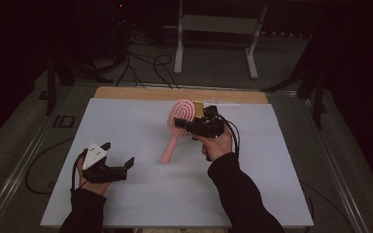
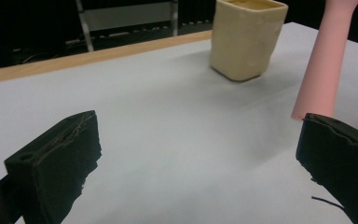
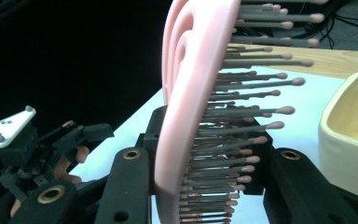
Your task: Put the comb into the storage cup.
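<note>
The right gripper is pinching the pink hairbrush aloft, handle down, probably heading for the cream cup at two o'clock; the left gripper is waiting, fingers spread.

i count two grippers: my left gripper and my right gripper. there is one pink hairbrush, with one handle and many bristles, too many to count. there is one cream square cup. one white board covers one wooden table. behind it i see one white metal stand.
</note>
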